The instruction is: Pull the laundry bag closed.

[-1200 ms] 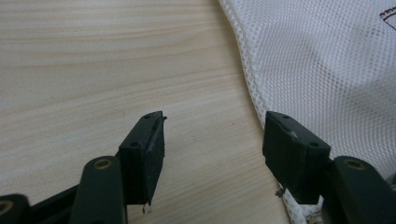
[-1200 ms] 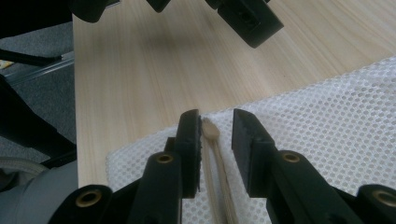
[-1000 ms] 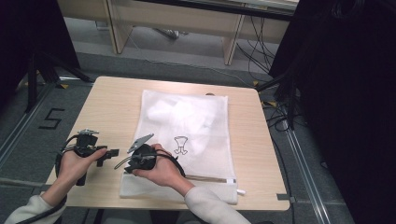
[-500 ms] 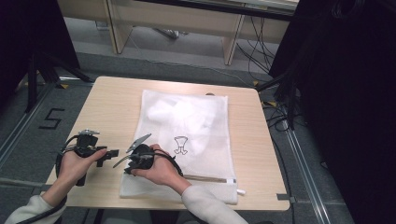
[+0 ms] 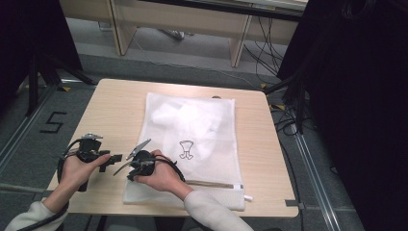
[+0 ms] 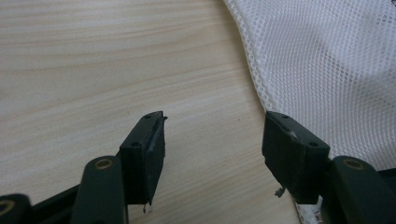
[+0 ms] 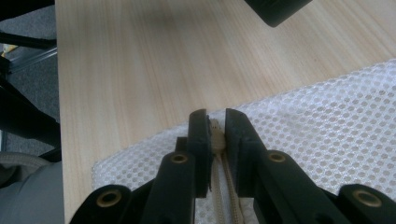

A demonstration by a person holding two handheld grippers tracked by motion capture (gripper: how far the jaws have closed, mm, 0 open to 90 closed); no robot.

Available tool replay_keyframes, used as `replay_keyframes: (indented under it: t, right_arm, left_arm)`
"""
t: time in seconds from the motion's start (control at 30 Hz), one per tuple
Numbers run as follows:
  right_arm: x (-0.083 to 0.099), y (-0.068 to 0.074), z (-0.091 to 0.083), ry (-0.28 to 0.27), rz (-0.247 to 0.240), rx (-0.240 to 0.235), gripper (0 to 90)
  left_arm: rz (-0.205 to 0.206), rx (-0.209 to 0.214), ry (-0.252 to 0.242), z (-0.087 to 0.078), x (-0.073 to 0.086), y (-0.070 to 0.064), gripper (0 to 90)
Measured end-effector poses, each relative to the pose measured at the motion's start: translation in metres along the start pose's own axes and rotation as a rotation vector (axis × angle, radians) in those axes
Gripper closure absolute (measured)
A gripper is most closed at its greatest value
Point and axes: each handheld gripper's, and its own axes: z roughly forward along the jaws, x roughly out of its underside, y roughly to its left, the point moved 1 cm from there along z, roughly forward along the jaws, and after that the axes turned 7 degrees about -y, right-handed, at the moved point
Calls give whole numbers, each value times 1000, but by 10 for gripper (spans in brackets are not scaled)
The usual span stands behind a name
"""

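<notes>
Table (image 5: 115, 115) of pale wood, one, bearing one white mesh bag (image 5: 202, 130) with one beige zipper (image 7: 223, 186) along its near edge. Two grippers: right gripper (image 7: 215, 128) pinched narrow on the zipper's pull; left gripper (image 6: 212, 144) spread wide, empty, just beside the bag's left edge.

Right gripper (image 7: 215, 125) jaws nearly closed, pinching beige zipper pull (image 7: 215, 136) at edge of white mesh bag (image 7: 336, 126). Zipper tape (image 7: 224, 196) runs down between jaws. Bag lies on wooden table (image 7: 154, 60). Dark object (image 7: 278, 9) at top.
</notes>
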Motion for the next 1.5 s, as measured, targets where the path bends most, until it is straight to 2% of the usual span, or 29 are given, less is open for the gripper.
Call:
replay_keyframes:
  t: [0.1,0.13,0.17,0.33,0.37,0.5,0.6,0.63,0.67,0.7,0.77,0.87,0.93,0.97,1.03,1.23,1.3,1.33,1.43,1.47,1.5]
  right_arm:
    - [0,0,1,-8,-21,3,784]
    - [0,1,2,-11,-8,6,745]
    - [0,1,2,-11,-8,6,745]
    - [2,0,4,1,13,-2,782]
    - [2,-1,4,6,1,1,818]
    - [2,1,3,4,4,11,823]
    - [0,1,-1,-16,-11,12,823]
    - [-1,3,-4,-26,-1,3,823]
    - [-2,3,-7,-34,-11,17,824]
    - [-4,5,-10,-49,-3,9,824]
    - [-6,6,-17,-66,-34,26,825]
    - [-7,9,-25,-94,-55,25,825]
    - [-7,10,-30,-117,-74,28,824]
    - [-7,11,-32,-123,-78,36,825]
    - [-5,14,-35,-124,-79,48,825]
    - [-4,16,-36,-117,-94,56,825]
    - [-4,18,-35,-117,-85,56,825]
    - [-4,17,-35,-119,-105,59,824]
    - [-5,18,-35,-119,-114,63,824]
    - [-5,19,-35,-114,-126,70,825]
    - [-5,19,-35,-114,-126,70,825]
  left_arm:
    - [2,-4,-2,0,0,0,389]
    - [1,-3,-2,0,0,0,389]
    - [-2,-3,-4,0,0,0,389]
    - [-2,0,-2,0,0,1,389]
    - [-2,0,-1,0,0,1,389]
    - [-7,2,-5,0,0,0,389]
    - [-16,6,-9,0,0,0,393]
    - [-19,8,-9,0,0,0,395]
    - [-26,12,-10,1,0,-1,400]
    - [-37,16,-17,1,-1,-1,406]
    - [-72,40,-17,3,-2,-4,421]
    - [-132,86,-29,5,-4,-9,433]
    - [-163,109,-25,6,-5,-13,433]
    - [-181,137,-4,7,-5,-14,429]
    - [-239,174,8,11,-4,-18,424]
    - [-280,200,17,13,-4,-21,414]
    - [-292,215,22,14,-4,-22,412]
    - [-291,217,25,15,-5,-23,412]
    - [-280,221,41,19,-5,-27,417]
    - [-241,208,49,22,-5,-29,445]
    - [-241,208,49,22,-5,-29,451]
